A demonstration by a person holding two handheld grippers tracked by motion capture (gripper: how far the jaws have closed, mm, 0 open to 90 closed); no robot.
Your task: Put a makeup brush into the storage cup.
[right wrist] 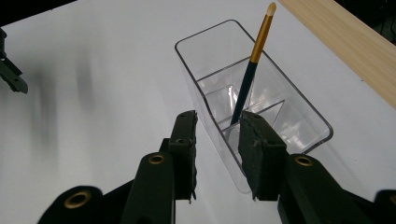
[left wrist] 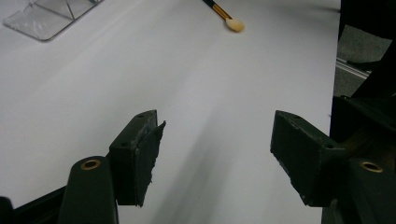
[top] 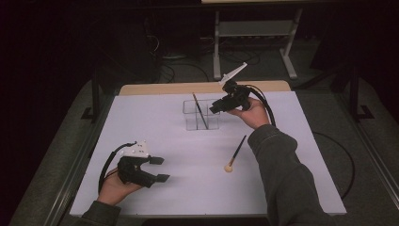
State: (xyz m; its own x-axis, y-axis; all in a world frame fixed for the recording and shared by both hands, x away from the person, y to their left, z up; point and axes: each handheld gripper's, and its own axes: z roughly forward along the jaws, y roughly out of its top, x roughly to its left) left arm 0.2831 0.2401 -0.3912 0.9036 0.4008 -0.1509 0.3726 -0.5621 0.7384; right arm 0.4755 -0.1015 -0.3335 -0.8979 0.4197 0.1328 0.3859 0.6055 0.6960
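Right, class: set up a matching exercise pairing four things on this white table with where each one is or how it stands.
Things:
1. Clear plastic divided organiser
2. Black-and-gold brush with pale tip
3. Black-handled brush with cream head
4. Left gripper

States:
A. Lying flat on the table
B. Jaws wide apart, holding nothing
C. Leaning inside a compartment
D. Standing near the table's far edge

Pairs: 1-D, 2-C, 3-A, 4-B

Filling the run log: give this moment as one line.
right gripper: open, at clear organizer | one brush standing inside | second brush lying on table | left gripper: open, holding nothing
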